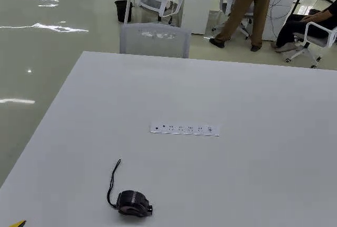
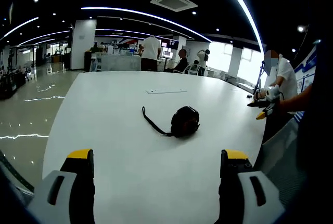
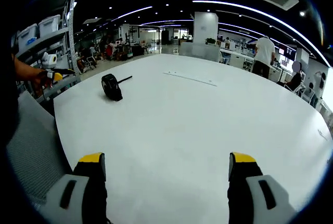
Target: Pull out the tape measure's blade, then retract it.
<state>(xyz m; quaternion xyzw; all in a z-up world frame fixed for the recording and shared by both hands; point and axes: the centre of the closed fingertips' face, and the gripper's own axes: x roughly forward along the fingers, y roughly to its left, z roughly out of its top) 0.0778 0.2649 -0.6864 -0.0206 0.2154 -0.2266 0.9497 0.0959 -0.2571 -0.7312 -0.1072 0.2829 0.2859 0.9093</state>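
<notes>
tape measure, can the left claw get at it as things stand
Probably yes: the left claw is open and faces the tape measure, with just bare table between them.

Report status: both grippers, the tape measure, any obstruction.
Left gripper open, empty. Right gripper open, empty. Tape measure lying on the table, no blade out, strap trailing. Only bare tabletop between jaws and it.

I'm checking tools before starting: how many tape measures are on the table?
1. The tape measure lies on the table near the person's edge, left of centre. More could sit outside view.
</notes>
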